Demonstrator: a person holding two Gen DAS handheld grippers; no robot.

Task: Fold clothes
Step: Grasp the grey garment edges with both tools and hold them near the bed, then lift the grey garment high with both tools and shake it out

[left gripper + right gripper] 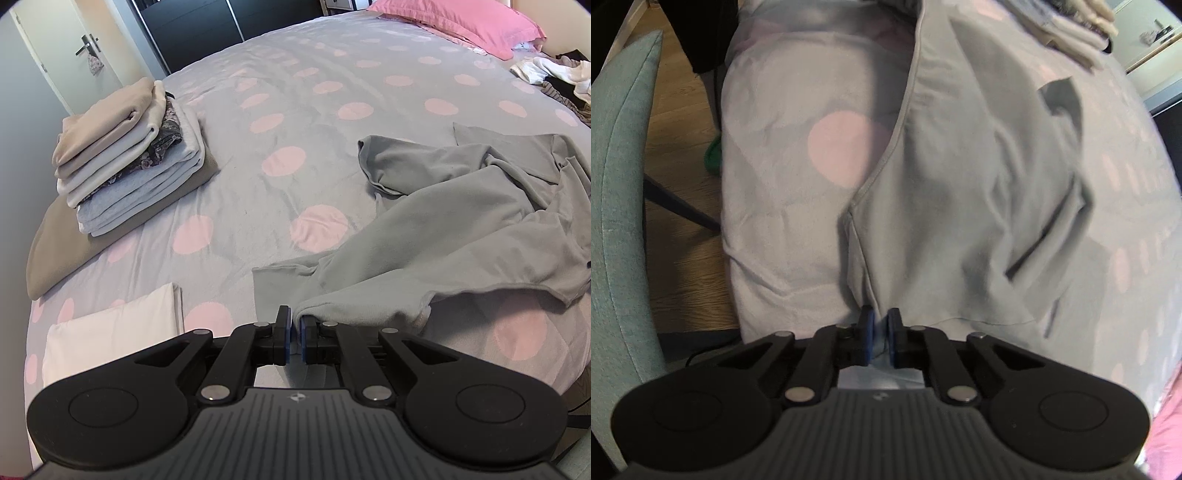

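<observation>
Garment: crumpled grey fleece sweatshirt [461, 218] lay on my side of the grey bedspread with pink dots [295, 92], one edge drawn toward me and lifted slightly off the bed.
Left gripper: my black left gripper [294, 334] had its blue-padded fingers [286, 332] pressed nearly together, pinching a corner of the sweatshirt's hem.
Right gripper: my black right gripper [881, 338] had its fingers [867, 339] drawn close on a fold of the same grey fabric [960, 184]; this view was motion-blurred, so I could see cloth between the pads but not which part of the garment it was.
Folded stack: a pile of folded beige, white, floral and pale blue clothes [125, 158] sat on a folded tan cloth [92, 225] at the far left of the bed, well apart from the sweatshirt.
White piece: a folded white cloth [110, 332] lay near the left gripper, on its left.
Far end: a pink pillow [454, 22] and a loose heap of white and dark clothes [554, 77] were at the head of the bed.
Beside the bed: a teal upholstered chair [620, 184] stood on a wooden floor [679, 110].
</observation>
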